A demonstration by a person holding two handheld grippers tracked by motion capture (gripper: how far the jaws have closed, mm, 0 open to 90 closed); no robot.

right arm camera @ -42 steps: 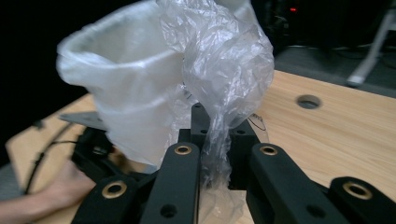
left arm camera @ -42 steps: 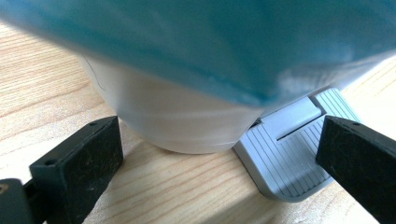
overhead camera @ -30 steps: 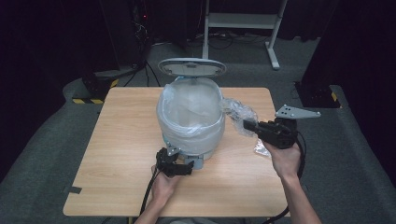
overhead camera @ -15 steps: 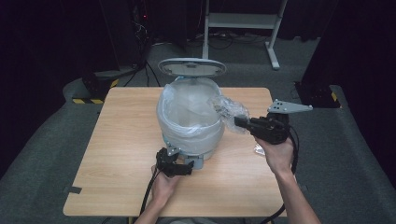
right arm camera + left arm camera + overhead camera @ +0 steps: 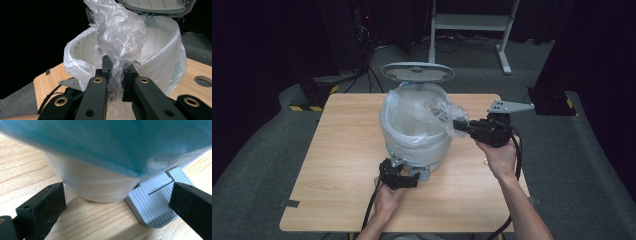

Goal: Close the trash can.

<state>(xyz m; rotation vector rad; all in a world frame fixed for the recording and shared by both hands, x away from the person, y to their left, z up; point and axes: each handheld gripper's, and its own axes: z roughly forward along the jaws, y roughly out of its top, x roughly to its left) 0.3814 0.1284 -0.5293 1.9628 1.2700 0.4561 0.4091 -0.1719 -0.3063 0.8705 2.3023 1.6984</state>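
Bin (image 5: 414,132): pedal bin, white body, stands upright mid-table (image 5: 332,165), slightly toward the far edge; all places below are given from it.
Lid (image 5: 417,72): grey, raised open above the bin's far rim.
Liner (image 5: 402,125): clear plastic bag fitted inside the bin, folded out over the rim and hanging down the sides; looks bluish and blurred in the left gripper view (image 5: 105,142).
Pedal (image 5: 156,200): grey, ribbed, sticks out from the bin's base on the near side, flat to the table.
Wrapper (image 5: 447,114): crumpled clear plastic, held up at the bin's right rim, partly over the mouth; in the right gripper view (image 5: 120,37) it rises from between the jaws in front of the open bin.
Right gripper (image 5: 460,125): at the bin's right side, rim height, pointing toward the bin; jaws nearly together, pinching the lower end of the wrapper.
Left gripper (image 5: 398,170): low on the table at the bin's near base, just beside the pedal; jaws spread wide, one to each side of the base and pedal, nothing clamped between them. Cannot tell whether a jaw touches the pedal.
Hands: right hand (image 5: 497,157) right of the bin, left hand (image 5: 387,197) near side of it.
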